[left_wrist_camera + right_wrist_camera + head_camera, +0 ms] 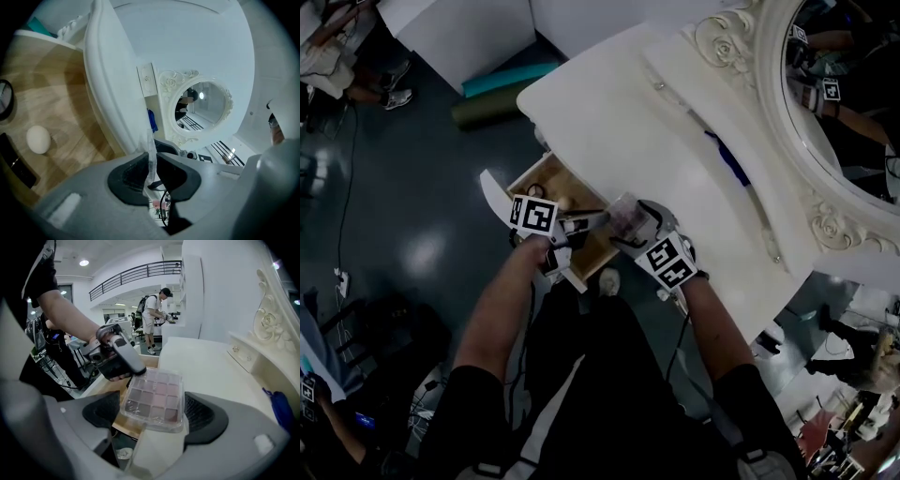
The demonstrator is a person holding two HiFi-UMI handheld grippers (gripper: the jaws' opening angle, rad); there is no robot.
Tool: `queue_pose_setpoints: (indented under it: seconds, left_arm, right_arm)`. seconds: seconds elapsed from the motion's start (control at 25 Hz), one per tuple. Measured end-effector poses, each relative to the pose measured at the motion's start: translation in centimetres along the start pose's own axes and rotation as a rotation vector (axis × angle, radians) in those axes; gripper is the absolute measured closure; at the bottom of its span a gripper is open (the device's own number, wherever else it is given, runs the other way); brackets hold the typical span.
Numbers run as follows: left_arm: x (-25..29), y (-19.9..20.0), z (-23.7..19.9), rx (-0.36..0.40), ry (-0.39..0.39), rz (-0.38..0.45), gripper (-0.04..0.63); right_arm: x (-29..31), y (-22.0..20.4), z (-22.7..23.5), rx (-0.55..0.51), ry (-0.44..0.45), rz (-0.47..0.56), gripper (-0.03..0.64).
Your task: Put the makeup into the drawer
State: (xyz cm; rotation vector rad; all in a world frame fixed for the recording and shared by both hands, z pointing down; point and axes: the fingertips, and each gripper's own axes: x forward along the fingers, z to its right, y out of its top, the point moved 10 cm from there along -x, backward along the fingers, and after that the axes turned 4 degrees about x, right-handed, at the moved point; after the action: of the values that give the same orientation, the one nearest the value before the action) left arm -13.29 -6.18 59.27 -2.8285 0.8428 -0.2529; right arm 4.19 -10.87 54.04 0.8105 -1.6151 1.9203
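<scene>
Eyeshadow palette (152, 397), a flat, clear-lidded case of square pans, held in the air just off the front edge of the surface (619, 122), over the right side of the open drawer (546, 183).

**Right gripper** (151, 417): jaws grasping the palette across its two long sides.

**Left gripper** (150, 157): jaws clenched on the palette's far corner, which shows edge-on as a thin translucent plate between the pads.

**Handling, as judged:** light and stiff. The smooth plastic is probably slippery, the lid may swing open, and pressed powder cracks on a knock. A hold across the case's edges, with the lid shut and the case level, suits it better than a pinch on one corner alone.

**Drawer:** wooden floor, pulled out from the surface's front edge near its left corner. An egg-shaped sponge (38, 139) and a dark item (14, 161) lie in it, with bare wood between them and the drawer's side wall.

**Surface:** white, bare except for a blue item (729, 161) near the back edge, below an ornate oval mirror (853, 84).

**Room:** dark glossy floor (412, 187). Rolled mats (502, 94) lie beyond the surface's left corner. A person (153, 315) stands well away at other white furniture.
</scene>
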Motion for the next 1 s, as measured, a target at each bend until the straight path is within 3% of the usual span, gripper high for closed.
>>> queue_pose_setpoints:
  seconds: [0.2, 0.32, 0.76, 0.88, 1.0]
  left_arm:
    - [-1.7, 0.5, 0.0, -0.007, -0.045, -0.024, 0.546]
    - [-3.1, 0.8, 0.3, 0.018, -0.054, -0.1, 0.546]
    - [-4.9, 1.7, -1.0, 0.121, 0.136, -0.464, 0.546]
    - [-4.7, 1.4, -2.1, 0.108, 0.213, -0.487, 0.546]
    - [-3.6, 1.5, -2.5, 0.088, 0.242, -0.444, 0.546]
  right_arm:
    - [-1.0, 0.4, -1.2, 0.011, -0.028, 0.051, 0.19]
    - [-2.2, 0.6, -1.9, 0.04, -0.051, 0.1, 0.19]
    - [-5.6, 0.0, -3.9, 0.137, -0.17, 0.163, 0.192]
    - [-6.0, -0.1, -4.7, 0.148, -0.189, 0.166, 0.193]
    - [-6.2, -0.5, -5.1, 0.163, -0.204, 0.159, 0.195]
